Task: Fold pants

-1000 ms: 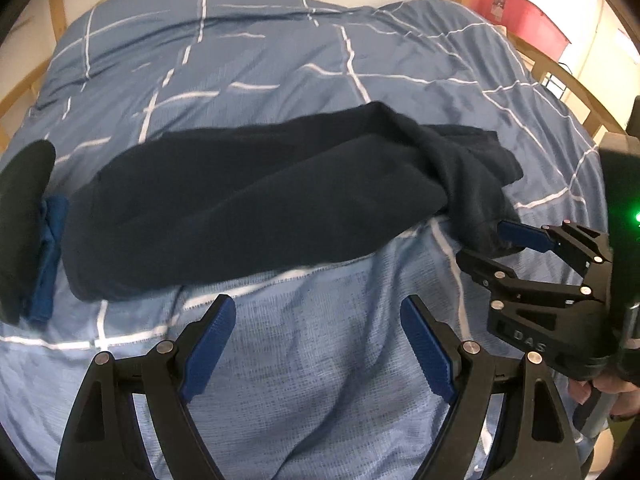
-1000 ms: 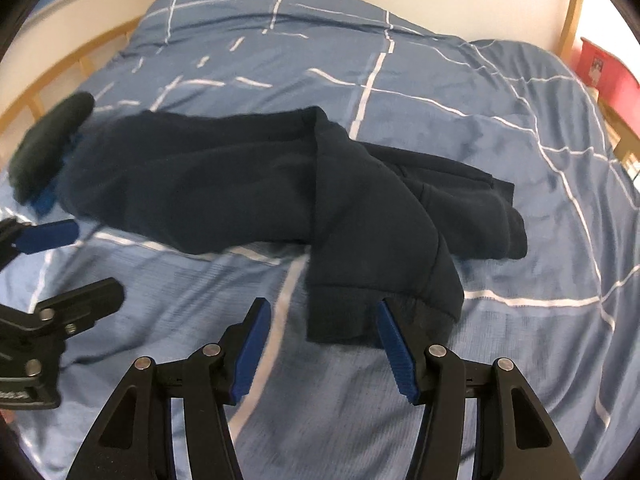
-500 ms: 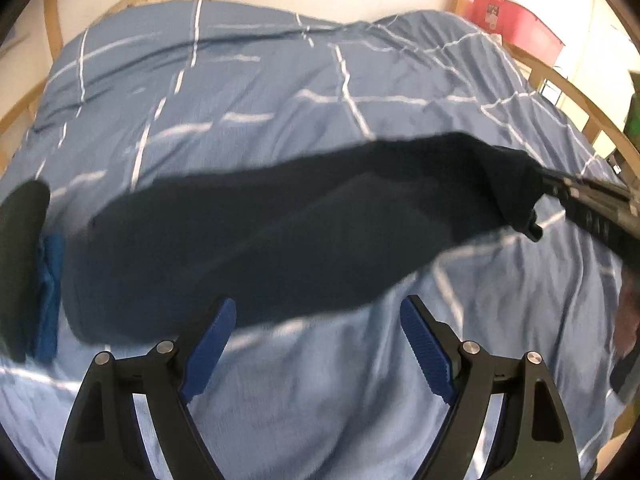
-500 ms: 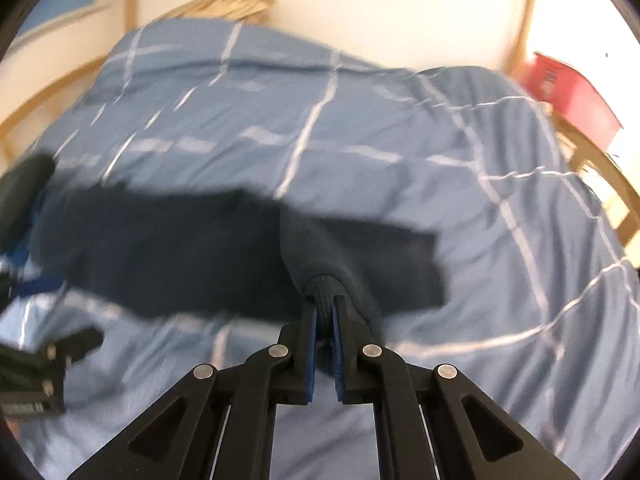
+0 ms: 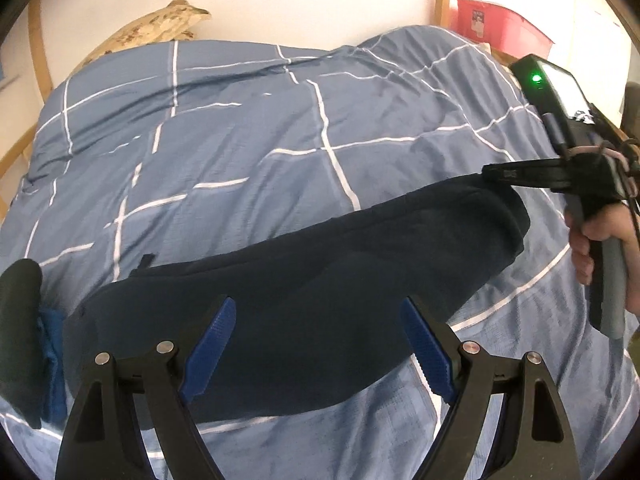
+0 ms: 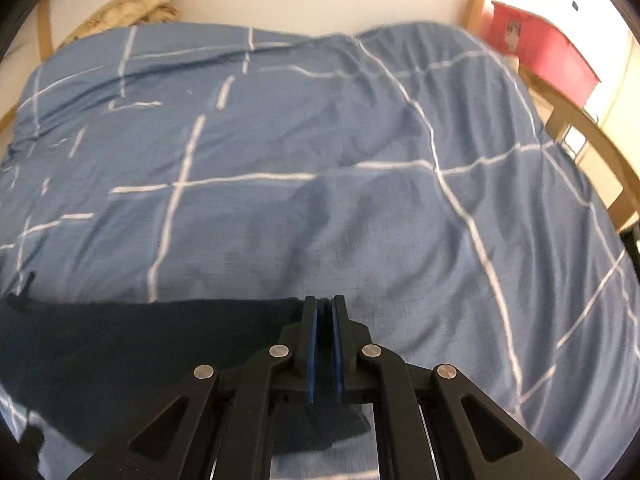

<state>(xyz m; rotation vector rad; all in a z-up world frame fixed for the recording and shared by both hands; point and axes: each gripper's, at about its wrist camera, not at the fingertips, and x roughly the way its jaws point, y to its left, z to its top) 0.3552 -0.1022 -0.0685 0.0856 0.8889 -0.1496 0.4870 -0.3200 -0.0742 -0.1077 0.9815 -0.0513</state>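
Right jaws clamping pants (image 6: 120, 344), left jaws spread above

I can't read any word, brand or number from here. The red storage bin (image 5: 502, 26) at about one o'clock carries a dark label in my left view, too small to make out; in my right view it (image 6: 538, 48) shows a blurred sticker, not legible either.

Pants (image 5: 304, 292) lie across bed (image 5: 248, 128); folded stack (image 5: 24, 340) at pants' left end.
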